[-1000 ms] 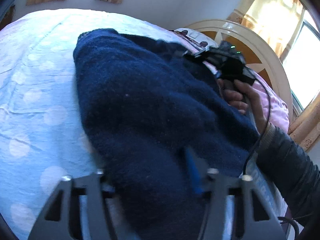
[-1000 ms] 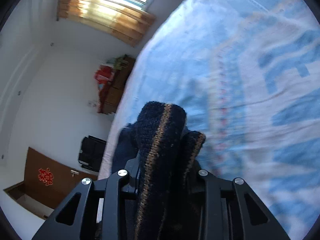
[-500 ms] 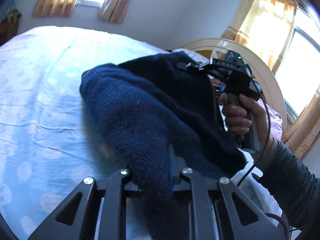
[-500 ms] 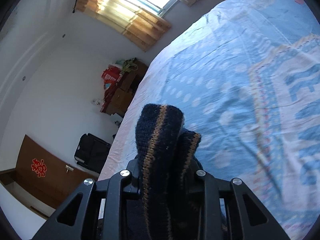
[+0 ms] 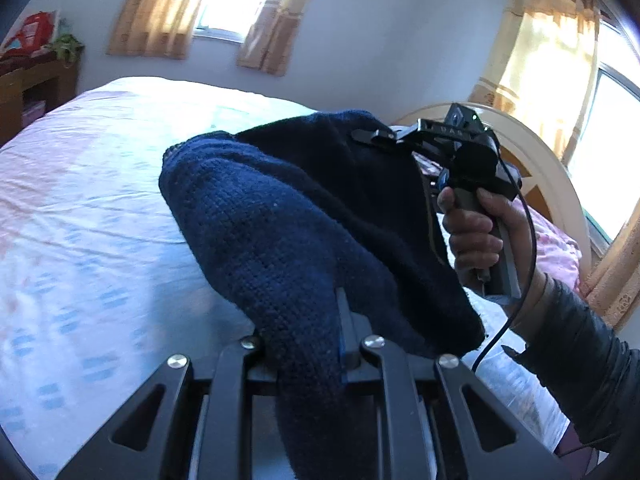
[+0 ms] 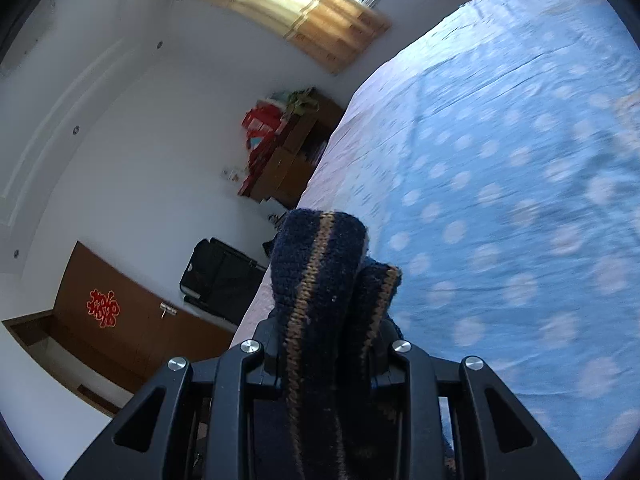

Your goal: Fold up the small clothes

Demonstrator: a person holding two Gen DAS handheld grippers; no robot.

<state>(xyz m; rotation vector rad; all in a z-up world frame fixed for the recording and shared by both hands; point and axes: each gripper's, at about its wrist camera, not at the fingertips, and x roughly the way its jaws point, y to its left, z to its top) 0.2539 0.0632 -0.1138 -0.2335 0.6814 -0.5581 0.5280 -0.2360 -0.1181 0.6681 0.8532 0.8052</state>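
Note:
A dark navy knitted garment (image 5: 288, 216) hangs between both grippers above the bed. My left gripper (image 5: 312, 344) is shut on one bunched edge of it; the cloth hides the fingertips. My right gripper (image 6: 328, 320) is shut on another edge with tan stripes (image 6: 316, 256), bunched up between the fingers. In the left wrist view the right gripper (image 5: 376, 136) shows at the garment's far right, held by a hand (image 5: 472, 232), its fingers closed on the cloth. The garment sags in the middle and is lifted off the sheet.
The bed has a light blue dotted sheet (image 5: 80, 208), also in the right wrist view (image 6: 500, 168). A cream round headboard (image 5: 536, 152) and pink pillow (image 5: 556, 240) lie right. A wooden cabinet (image 6: 288, 160), black bag (image 6: 220, 276) and brown door (image 6: 120, 320) stand beyond the bed's edge.
Both grippers have risen and tilted up, lifting the garment off the bed. More of the room and windows shows now. Both stay shut on the garment.

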